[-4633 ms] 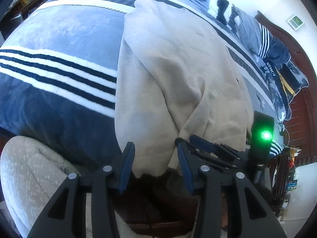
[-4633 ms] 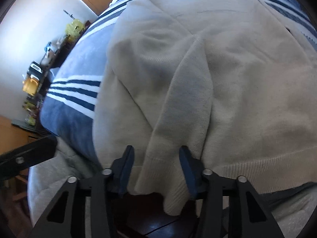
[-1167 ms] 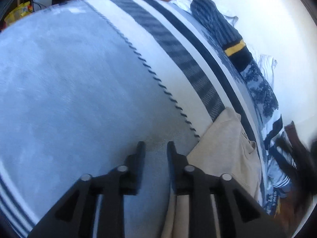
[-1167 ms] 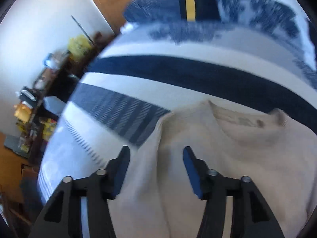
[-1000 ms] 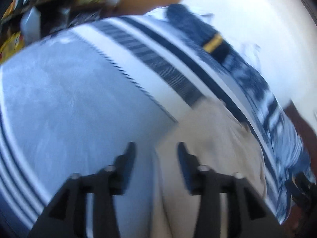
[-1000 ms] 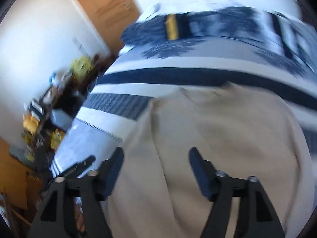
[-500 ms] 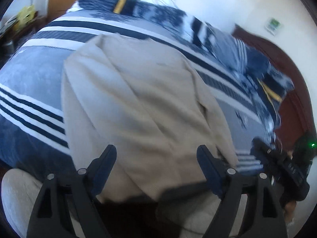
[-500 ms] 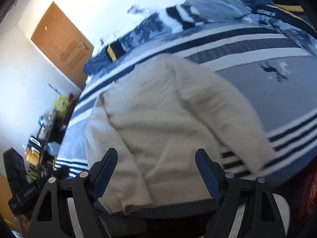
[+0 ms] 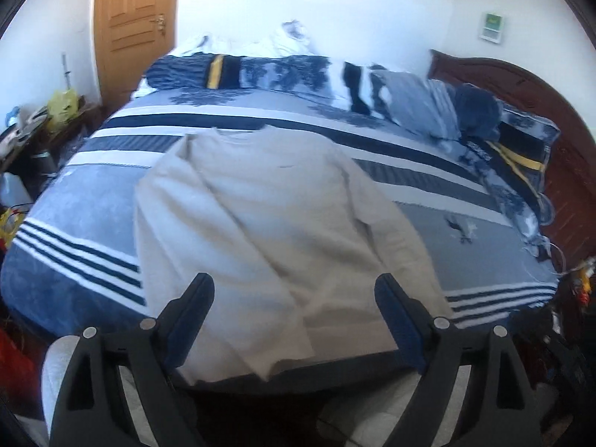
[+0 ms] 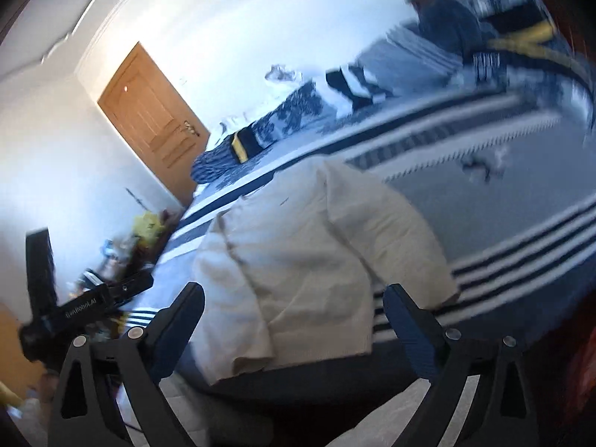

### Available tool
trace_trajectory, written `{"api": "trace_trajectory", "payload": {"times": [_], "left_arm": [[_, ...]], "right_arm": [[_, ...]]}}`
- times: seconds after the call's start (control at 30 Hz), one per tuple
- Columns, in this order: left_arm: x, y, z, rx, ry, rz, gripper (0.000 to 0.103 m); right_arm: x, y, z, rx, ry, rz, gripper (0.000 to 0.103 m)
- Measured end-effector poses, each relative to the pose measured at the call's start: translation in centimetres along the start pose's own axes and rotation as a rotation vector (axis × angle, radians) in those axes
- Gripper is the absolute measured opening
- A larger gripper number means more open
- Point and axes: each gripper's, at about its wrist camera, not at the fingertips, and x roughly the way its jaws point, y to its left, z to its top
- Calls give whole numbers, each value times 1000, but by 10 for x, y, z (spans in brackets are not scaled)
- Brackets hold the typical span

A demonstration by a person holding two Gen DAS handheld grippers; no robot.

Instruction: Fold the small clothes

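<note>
We see the beige knit sweater (image 9: 268, 216) lying flat by the near edge of the striped bed cover (image 9: 85, 201), hem partly hidden behind our left gripper (image 9: 294, 320), right gripper (image 10: 294, 320) view blurred, both jaws just widened, released, nothing between them.

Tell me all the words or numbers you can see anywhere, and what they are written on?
"GenRobot.AI", as best it can be read, blurred: white letters on the black body of the left gripper, seen in the right wrist view.
The green and white wall panel may bear writing: too small to read.
The beige sweater has a small dark mark on the chest: too small to read.
Nothing readable on the striped blanket or the wooden door.
</note>
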Motion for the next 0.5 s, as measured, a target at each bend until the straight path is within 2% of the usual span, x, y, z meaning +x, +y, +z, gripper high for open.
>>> {"api": "trace_trajectory", "payload": {"times": [0.07,0.13,0.2,0.23,0.3,0.37,0.43,0.5], "left_arm": [[8,-6,0,-1,50,-52,87],[21,-11,-1,-7,121,-98,87],[34,-15,-3,-10,172,-104,87],[41,-17,-4,-8,191,-99,87],[55,-21,-6,4,224,-96,87],[66,-24,-8,9,256,-116,87],[74,-26,-10,8,276,-126,87],[81,-28,-11,15,285,-121,87]], "right_arm": [[3,-20,2,58,22,33,99],[8,-41,5,112,27,13,98],[20,-61,9,169,47,-15,91],[25,-66,11,184,56,-28,83],[43,-86,18,234,84,-82,79],[67,-109,23,307,115,-90,70],[90,-132,26,361,144,-201,64],[104,-149,26,387,148,-273,59]]}}
